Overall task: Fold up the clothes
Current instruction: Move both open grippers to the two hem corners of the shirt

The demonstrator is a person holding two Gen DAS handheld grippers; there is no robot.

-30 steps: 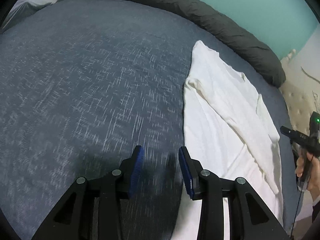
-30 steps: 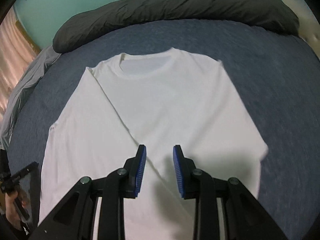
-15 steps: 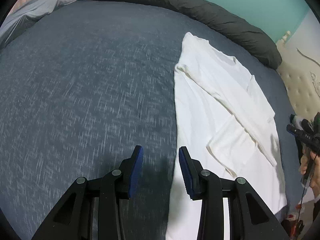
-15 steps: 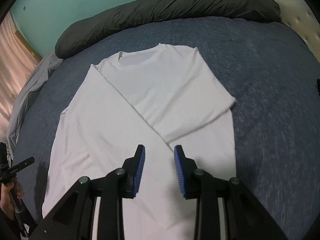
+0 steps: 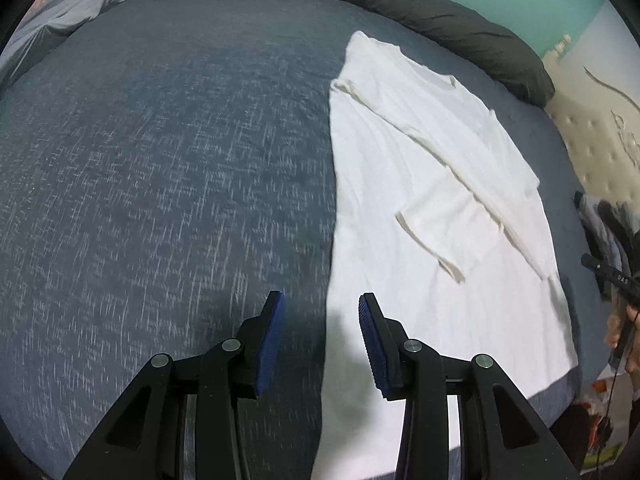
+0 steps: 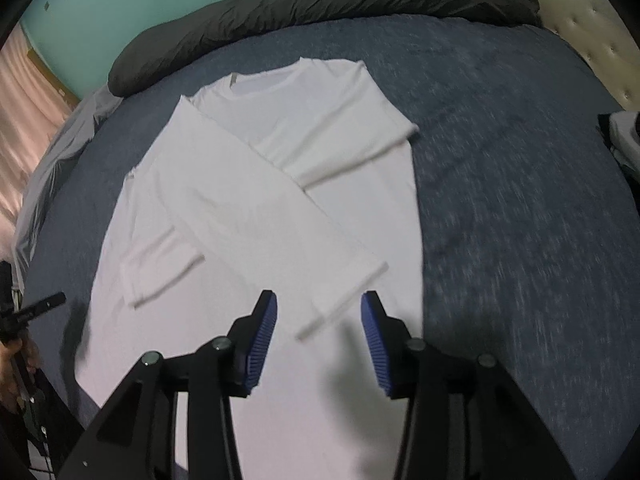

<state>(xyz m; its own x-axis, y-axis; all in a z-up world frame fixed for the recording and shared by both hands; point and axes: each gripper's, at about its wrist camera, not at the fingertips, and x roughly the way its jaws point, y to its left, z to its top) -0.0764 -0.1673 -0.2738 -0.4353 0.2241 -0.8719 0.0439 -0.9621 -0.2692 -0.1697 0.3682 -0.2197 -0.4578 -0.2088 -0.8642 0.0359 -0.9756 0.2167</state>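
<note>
Blue-grey bed (image 5: 160, 160) carries the white shirt (image 6: 248, 208), collar far, hem toward me, both sleeves folded across the chest. My right claw (image 6: 318, 332), spread and empty, hovers over the hem; my left claw (image 5: 320, 336), spread, straddles the shirt's left edge.

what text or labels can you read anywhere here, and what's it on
"DAS": small pale letters on the black handle of the right gripper, seen at the edge of the left wrist view; blurred, so uncertain.
White shirt: no print or readable tag.
Left gripper: no markings.
</note>
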